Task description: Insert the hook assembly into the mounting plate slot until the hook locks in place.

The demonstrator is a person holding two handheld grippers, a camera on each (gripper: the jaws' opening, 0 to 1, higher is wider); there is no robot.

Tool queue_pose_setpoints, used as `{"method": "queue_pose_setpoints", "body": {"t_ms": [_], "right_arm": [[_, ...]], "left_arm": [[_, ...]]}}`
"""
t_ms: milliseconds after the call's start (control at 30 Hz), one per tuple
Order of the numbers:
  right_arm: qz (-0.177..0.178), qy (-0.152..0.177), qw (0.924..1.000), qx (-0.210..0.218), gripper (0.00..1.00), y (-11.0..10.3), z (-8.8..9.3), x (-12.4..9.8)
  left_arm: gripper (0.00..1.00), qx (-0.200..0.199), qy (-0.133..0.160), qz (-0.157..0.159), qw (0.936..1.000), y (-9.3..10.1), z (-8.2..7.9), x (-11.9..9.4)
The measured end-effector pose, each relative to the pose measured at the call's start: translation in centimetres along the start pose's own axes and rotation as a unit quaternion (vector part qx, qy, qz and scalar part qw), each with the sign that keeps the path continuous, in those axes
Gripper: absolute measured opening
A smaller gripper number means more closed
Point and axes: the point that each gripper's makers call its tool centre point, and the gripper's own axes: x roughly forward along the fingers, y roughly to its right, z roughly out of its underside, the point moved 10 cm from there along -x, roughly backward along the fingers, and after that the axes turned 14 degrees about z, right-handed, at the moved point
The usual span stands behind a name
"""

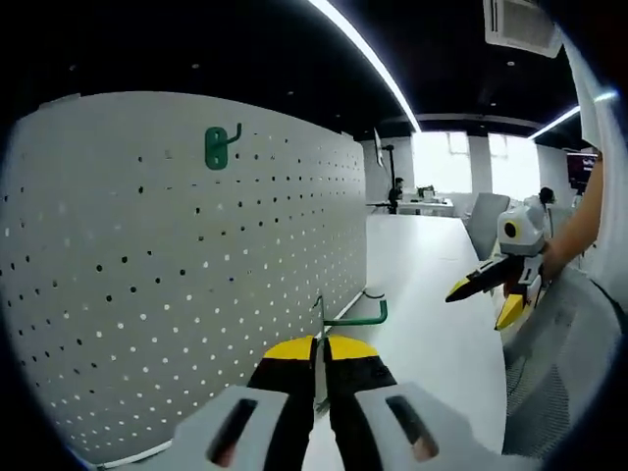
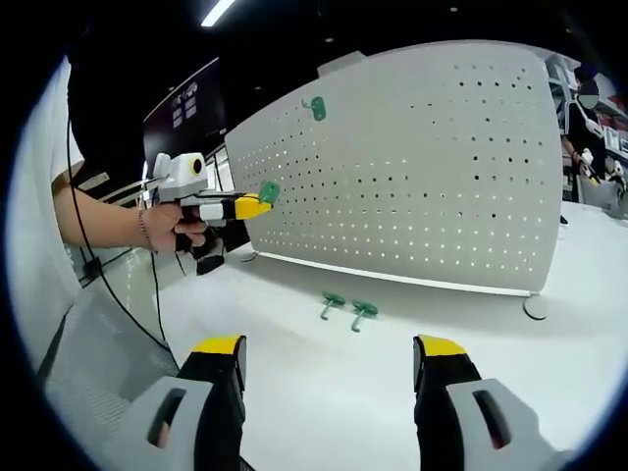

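Observation:
A white pegboard (image 1: 196, 265) stands upright on the white table (image 1: 432, 294). One green hook (image 1: 216, 147) is mounted near its top, seen also in the right gripper view as the mounted hook (image 2: 315, 108). My left gripper (image 1: 321, 345) is shut on another green hook assembly (image 1: 358, 318), held a short way in front of the board. From the right gripper view, the left gripper (image 2: 257, 204) carries that held hook (image 2: 269, 191) beside the pegboard (image 2: 412, 167). My right gripper (image 2: 329, 361) is open and holds nothing; it hangs at the right as the right gripper (image 1: 486, 300).
Two spare green hooks (image 2: 334, 302) (image 2: 364, 311) lie on the table (image 2: 324, 392) before the board. A grey mesh chair (image 1: 554, 383) is at the right. A dark screen (image 2: 186, 108) stands behind, and people work at far desks (image 1: 395, 192).

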Motion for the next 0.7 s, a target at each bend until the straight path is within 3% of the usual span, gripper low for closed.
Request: {"method": "queue_pose_setpoints", "body": {"t_ms": [400, 700], "right_arm": [[0.001, 0.001, 1.0000, 0.002, 0.67, 0.1, 0.0, 0.0], [0.000, 0.002, 1.0000, 0.001, 0.67, 0.1, 0.0, 0.0]], "left_arm": [[0.03, -0.005, 0.048, -0.026, 0.9985, 1.1, -1.5, -1.0], [0.03, -0.002, 0.065, -0.034, 0.9973, 1.6, -2.5, -1.8]]}}
